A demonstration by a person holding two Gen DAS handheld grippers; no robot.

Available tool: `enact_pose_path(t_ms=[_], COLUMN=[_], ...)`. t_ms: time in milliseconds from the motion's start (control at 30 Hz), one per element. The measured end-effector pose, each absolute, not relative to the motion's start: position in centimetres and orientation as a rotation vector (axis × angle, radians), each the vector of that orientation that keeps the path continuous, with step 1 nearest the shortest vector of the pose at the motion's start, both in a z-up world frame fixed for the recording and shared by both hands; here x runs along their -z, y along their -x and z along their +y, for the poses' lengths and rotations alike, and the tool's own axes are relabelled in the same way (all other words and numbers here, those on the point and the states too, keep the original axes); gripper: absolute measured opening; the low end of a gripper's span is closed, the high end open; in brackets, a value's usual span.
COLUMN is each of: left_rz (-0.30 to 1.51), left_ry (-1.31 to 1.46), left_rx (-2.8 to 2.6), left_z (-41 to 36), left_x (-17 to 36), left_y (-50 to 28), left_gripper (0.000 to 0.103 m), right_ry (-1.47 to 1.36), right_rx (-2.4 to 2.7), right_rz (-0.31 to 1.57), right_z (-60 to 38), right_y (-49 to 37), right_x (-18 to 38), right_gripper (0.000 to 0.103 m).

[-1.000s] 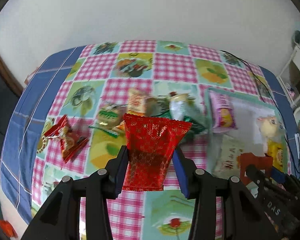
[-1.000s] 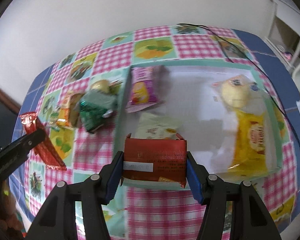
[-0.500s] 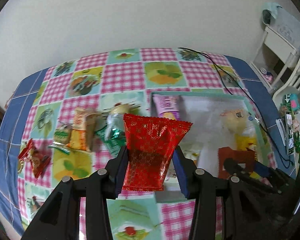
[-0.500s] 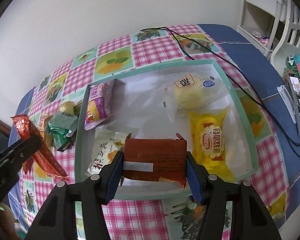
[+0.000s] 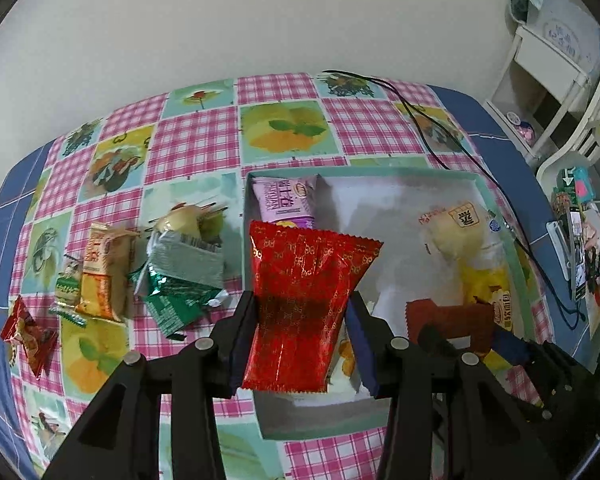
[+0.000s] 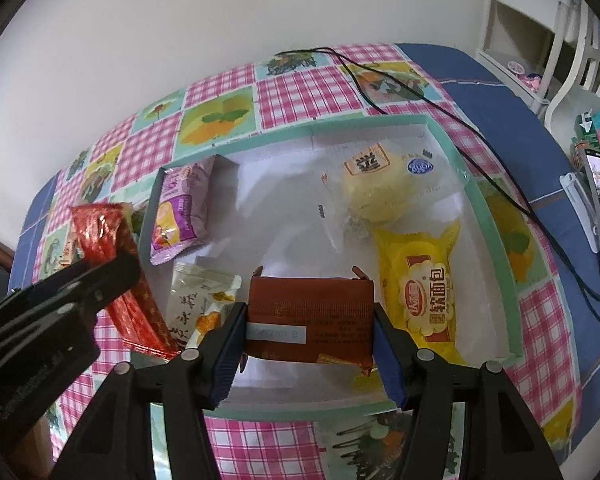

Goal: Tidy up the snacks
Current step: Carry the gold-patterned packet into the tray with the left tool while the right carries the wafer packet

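Left claw (image 5: 302,340) clenched on shiny red packet (image 5: 306,300), long axis upright, hanging over the near-left corner of the green-rimmed box (image 5: 500,216). Right claw (image 6: 310,344) grasping dark red packet (image 6: 310,316), long axis crosswise, over the box's near middle between white packet (image 6: 198,308) and yellow packet (image 6: 424,292). Bare floor lies beyond both; loose snacks (image 5: 180,272) on tabletop left of the box.

Red foil packet (image 5: 304,304), gold-patterned, upright in my left grip above the tray's near-left corner. Brick-red packet (image 6: 310,316), flat, crosswise in my right grip over the mint-green tray (image 6: 496,240). In the tray: purple packet (image 6: 182,208), white packet (image 6: 198,308), pale bun (image 6: 380,188), yellow bread packet (image 6: 424,284).
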State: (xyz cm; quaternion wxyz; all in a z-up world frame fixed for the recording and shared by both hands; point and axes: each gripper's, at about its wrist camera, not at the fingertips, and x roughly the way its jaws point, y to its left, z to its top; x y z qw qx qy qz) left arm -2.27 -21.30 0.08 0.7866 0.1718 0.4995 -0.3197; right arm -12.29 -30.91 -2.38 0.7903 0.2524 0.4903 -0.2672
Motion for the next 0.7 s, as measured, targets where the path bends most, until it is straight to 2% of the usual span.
enact_pose_path(t_ms=[333,500,700], left_rz=[1.098,1.102,1.109], left_ry=[-0.376,-0.365,-0.362], left_rx=[0.693,0.682,0.664], left_z=[-21.7,-21.3,-20.8], left_x=[0.8,0.6,0.5], left_y=[2.3,2.0,1.8], left_gripper=[0.048,0.056,0.057], right_ry=[-0.548,-0.552,-0.551], right_rx=[0.580,0.578,0.579], right_rz=[1.073,1.075,1.076], right_z=[-30.9,-30.9,-30.8], right_y=[12.3,12.3,12.3], right_x=[2.9,3.0,3.1], right_gripper=[0.062,0.062,0.062])
